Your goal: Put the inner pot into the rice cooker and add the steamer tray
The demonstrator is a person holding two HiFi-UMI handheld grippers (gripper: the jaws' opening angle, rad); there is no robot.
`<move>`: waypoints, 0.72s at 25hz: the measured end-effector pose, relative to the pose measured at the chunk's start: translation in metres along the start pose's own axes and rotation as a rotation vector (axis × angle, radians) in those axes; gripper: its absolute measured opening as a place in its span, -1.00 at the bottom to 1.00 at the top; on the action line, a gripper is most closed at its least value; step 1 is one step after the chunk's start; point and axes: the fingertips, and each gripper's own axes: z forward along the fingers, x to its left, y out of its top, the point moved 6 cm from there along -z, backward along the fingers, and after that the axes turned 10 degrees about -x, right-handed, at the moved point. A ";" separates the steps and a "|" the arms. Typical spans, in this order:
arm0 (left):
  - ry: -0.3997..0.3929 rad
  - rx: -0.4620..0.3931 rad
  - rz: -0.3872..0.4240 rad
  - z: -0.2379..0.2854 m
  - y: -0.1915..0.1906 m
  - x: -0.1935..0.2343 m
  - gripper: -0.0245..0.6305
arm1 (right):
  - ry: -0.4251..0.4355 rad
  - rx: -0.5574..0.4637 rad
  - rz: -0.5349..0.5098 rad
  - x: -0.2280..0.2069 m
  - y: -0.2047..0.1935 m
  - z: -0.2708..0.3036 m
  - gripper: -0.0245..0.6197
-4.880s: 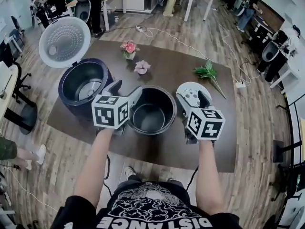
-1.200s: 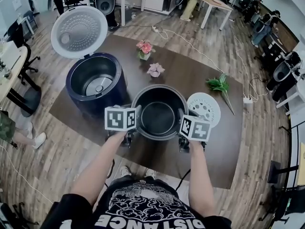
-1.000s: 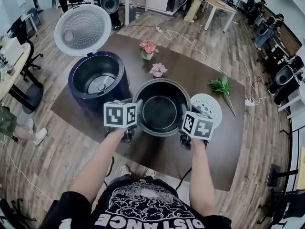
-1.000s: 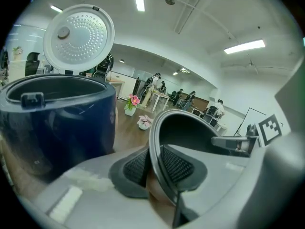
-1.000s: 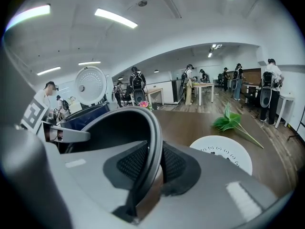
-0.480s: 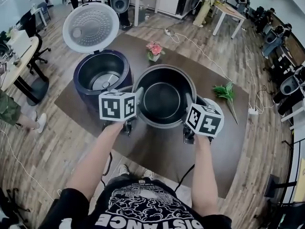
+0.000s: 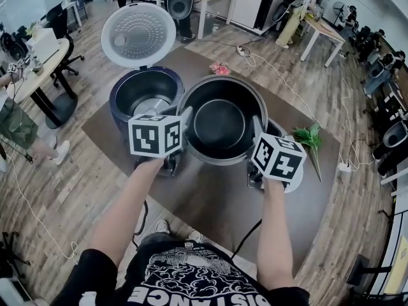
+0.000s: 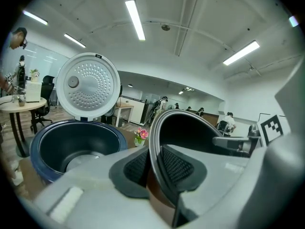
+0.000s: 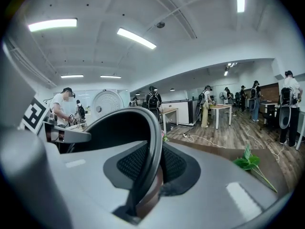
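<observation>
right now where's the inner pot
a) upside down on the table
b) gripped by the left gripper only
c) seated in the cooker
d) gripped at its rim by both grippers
d: the left gripper and the right gripper each have their fingers shut on the pot rim, on opposite sides; the cooker beside it has no pot in it.

inner pot [image 7: 220,123] right of rice cooker [image 7: 135,89]

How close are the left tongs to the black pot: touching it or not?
Touching. The left gripper view shows the left tongs clamped on the rim of the inner pot, with their textured pads pressed against both sides.
</observation>
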 end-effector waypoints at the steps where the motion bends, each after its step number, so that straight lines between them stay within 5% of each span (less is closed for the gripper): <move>1: 0.008 -0.009 0.003 -0.003 0.003 0.001 -0.67 | 0.009 -0.007 -0.003 0.003 0.003 0.001 -0.70; 18: 0.093 -0.158 -0.004 -0.046 0.058 0.045 -0.68 | 0.136 -0.133 -0.073 0.070 0.058 0.029 -0.71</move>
